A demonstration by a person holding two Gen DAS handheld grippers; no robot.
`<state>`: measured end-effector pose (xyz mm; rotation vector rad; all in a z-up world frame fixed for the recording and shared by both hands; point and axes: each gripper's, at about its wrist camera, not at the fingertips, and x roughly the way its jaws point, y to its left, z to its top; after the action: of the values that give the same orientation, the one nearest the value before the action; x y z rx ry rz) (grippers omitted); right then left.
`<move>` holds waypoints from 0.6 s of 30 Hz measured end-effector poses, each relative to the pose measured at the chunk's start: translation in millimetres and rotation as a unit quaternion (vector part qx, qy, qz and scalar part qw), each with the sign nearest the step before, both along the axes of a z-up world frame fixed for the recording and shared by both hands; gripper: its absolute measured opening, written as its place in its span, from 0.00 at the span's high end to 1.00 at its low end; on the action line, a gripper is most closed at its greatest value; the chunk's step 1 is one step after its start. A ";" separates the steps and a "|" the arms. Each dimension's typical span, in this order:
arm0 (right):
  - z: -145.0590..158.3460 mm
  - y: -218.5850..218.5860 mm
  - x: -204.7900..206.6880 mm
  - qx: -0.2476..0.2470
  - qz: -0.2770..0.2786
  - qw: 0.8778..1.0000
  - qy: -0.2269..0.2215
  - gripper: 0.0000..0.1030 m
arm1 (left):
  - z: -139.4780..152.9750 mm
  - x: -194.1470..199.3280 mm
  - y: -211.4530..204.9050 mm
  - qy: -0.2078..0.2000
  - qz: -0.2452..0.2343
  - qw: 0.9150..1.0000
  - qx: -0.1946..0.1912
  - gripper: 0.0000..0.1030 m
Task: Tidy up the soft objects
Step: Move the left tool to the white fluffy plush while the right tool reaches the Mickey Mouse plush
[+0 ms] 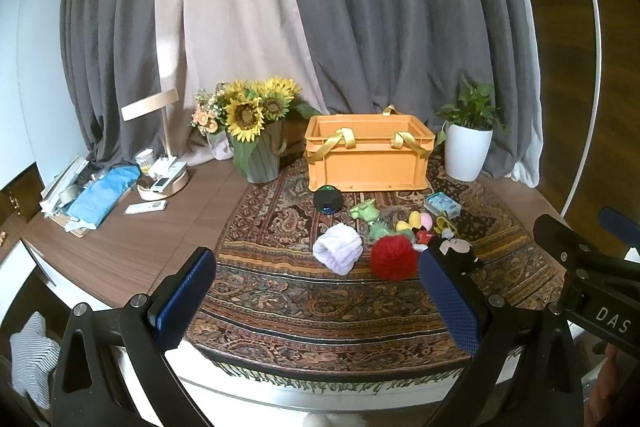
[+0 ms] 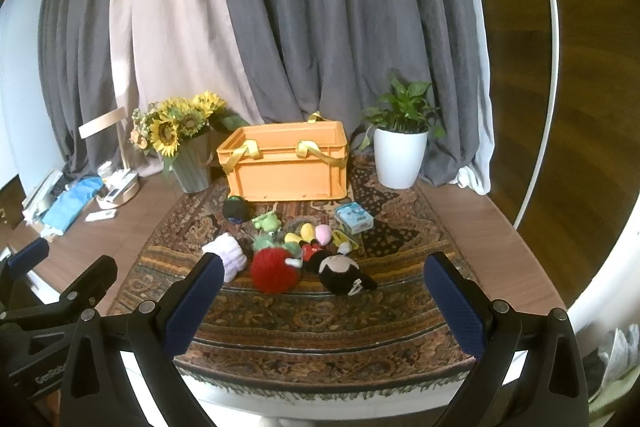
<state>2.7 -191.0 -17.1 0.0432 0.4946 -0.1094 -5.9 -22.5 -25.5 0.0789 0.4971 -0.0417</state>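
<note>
both tongs wide open, nothing gripped: left gripper (image 1: 316, 301) and right gripper (image 2: 322, 301) hang over the rug's (image 2: 320, 323) near edge. the toy pile sits mid-rug before the orange crate (image 2: 286, 167), whose long side faces us. black plush (image 2: 340, 273) lies slanted, red pom (image 2: 274, 269) beside it, white roll (image 1: 339, 253) leftmost.

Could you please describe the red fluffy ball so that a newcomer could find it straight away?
Start at the orange crate at the back of the patterned rug; a cluster of small toys lies in front of it. The red fluffy ball sits at the cluster's near edge, between a white knitted roll and a black plush, the only shaggy red sphere.
</note>
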 end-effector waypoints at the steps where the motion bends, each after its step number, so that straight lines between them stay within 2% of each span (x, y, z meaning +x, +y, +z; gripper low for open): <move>1: -1.5 0.0 3.1 0.000 -0.001 1.000 0.003 0.02 | -2.1 2.1 0.0 0.003 -0.001 1.000 0.001 0.00; 5: -9.9 -1.4 13.2 0.000 -0.007 1.000 0.017 0.02 | -9.5 14.7 -1.0 0.016 -0.008 1.000 0.011 0.00; 15: -40.8 -9.7 47.7 0.004 -0.032 0.997 0.068 0.02 | -25.4 78.8 -3.6 0.052 -0.032 0.997 0.054 0.00; 18: -51.5 -11.1 63.7 0.004 -0.039 0.996 0.086 0.02 | -34.3 98.3 -3.7 0.067 -0.042 0.995 0.061 0.03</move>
<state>66.3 -202.1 -68.6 0.0619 0.6652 -0.1880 92.4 -26.2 -59.8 0.2172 0.6312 -0.1005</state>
